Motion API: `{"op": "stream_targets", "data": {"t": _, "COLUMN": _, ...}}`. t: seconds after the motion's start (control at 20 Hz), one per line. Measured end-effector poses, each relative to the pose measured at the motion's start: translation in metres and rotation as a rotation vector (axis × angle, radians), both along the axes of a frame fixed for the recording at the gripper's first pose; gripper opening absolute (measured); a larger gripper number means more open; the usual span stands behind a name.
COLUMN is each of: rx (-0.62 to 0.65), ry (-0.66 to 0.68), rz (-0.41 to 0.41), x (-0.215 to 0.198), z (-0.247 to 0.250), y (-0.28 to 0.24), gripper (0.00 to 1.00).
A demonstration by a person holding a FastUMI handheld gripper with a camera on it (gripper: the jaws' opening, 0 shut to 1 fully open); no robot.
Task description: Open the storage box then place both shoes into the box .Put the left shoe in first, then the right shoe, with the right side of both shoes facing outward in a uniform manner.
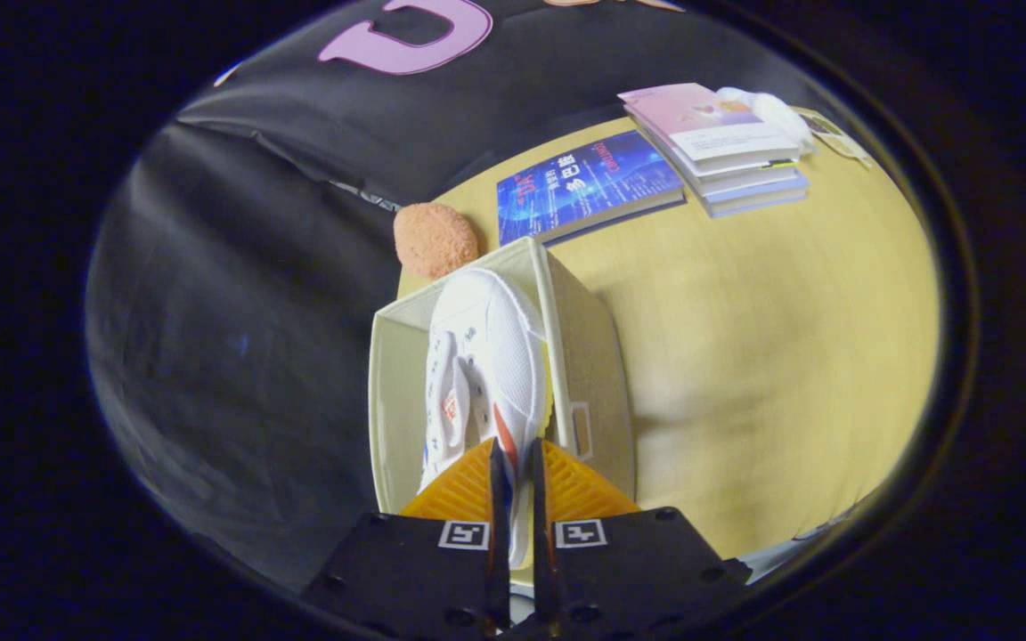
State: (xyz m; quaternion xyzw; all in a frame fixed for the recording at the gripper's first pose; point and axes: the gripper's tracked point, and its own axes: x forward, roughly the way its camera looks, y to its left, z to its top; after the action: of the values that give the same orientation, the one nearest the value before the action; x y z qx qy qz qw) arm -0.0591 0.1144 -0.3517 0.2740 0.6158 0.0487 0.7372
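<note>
A white canvas shoe [482, 356] with red and blue stripes on its side hangs toe-forward over the open beige storage box [589, 374], its toe reaching past the box's far rim. My gripper [513, 463] is shut on the shoe's heel collar, the fingers close together with the thin edge pinched between them. The box stands at the table's edge with its opening facing up. A handle slot shows on its right wall. The shoe hides most of the box's inside, so what lies under it is hidden.
An orange fuzzy ball [435, 239] lies just beyond the box. A blue book [586, 185] and a stack of books [718, 142] sit farther back on the yellow wooden table [789, 338]. Black cloth hangs to the left.
</note>
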Motion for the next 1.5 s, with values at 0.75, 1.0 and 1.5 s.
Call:
{"op": "stream_targets", "data": {"t": 0.75, "rx": -0.005, "ry": -0.058, "rz": -0.05, "x": 0.02, "z": 0.01, "y": -0.006, "gripper": 0.14}}
{"op": "stream_targets", "data": {"t": 1.0, "rx": -0.105, "ry": -0.248, "rz": -0.091, "x": 0.061, "z": 0.042, "y": -0.046, "gripper": 0.14}}
{"op": "stream_targets", "data": {"t": 1.5, "rx": -0.37, "ry": -0.809, "rz": -0.099, "x": 0.142, "z": 0.221, "y": -0.126, "gripper": 0.14}}
